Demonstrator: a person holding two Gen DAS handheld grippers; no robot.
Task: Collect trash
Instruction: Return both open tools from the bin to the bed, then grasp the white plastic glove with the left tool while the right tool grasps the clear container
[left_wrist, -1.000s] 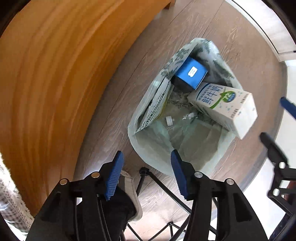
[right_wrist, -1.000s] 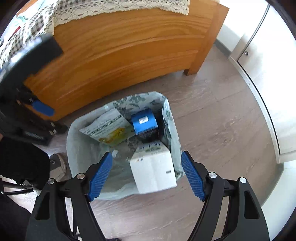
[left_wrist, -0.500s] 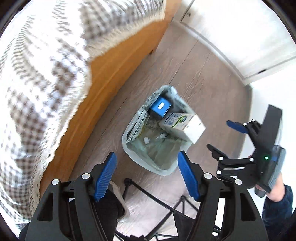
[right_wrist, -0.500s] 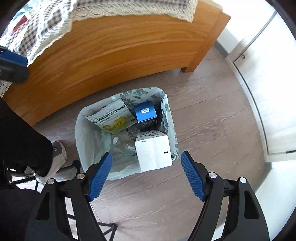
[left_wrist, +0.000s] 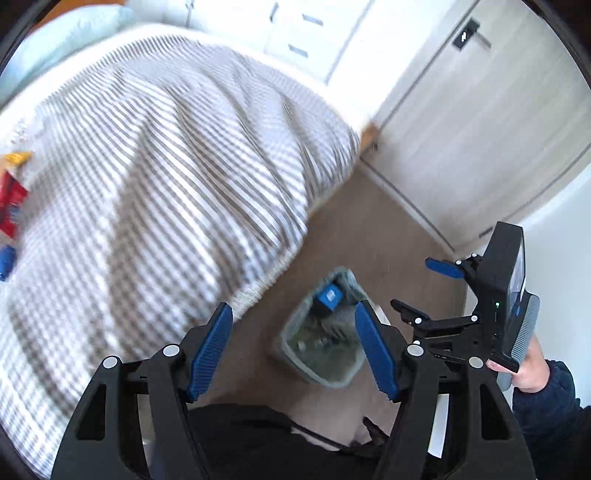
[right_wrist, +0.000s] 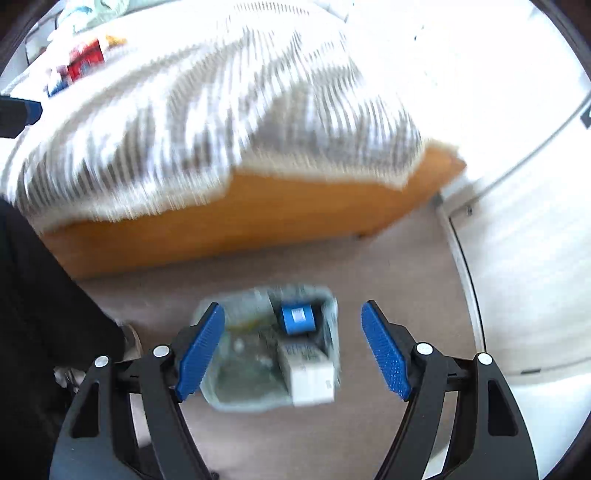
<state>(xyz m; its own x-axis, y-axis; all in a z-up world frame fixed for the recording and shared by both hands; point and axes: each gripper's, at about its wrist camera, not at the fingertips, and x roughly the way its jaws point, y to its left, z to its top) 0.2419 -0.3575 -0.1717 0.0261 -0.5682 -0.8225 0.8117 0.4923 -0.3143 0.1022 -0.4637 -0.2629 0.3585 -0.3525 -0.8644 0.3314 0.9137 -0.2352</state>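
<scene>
Trash bag (right_wrist: 328, 369): one blue box (right_wrist: 297, 318), one white carton (right_wrist: 308, 376); two tools empty.

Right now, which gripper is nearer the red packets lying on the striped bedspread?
Left. The left gripper hangs by the bedspread, with the red packets at its left. The right gripper is over the floor, farther away.

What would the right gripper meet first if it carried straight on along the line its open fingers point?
Probably the pale plastic trash bag on the floor, or the white carton and blue box inside it. The right gripper is open and empty, with only air visible before the bag. The blur leaves depth unclear.
</scene>
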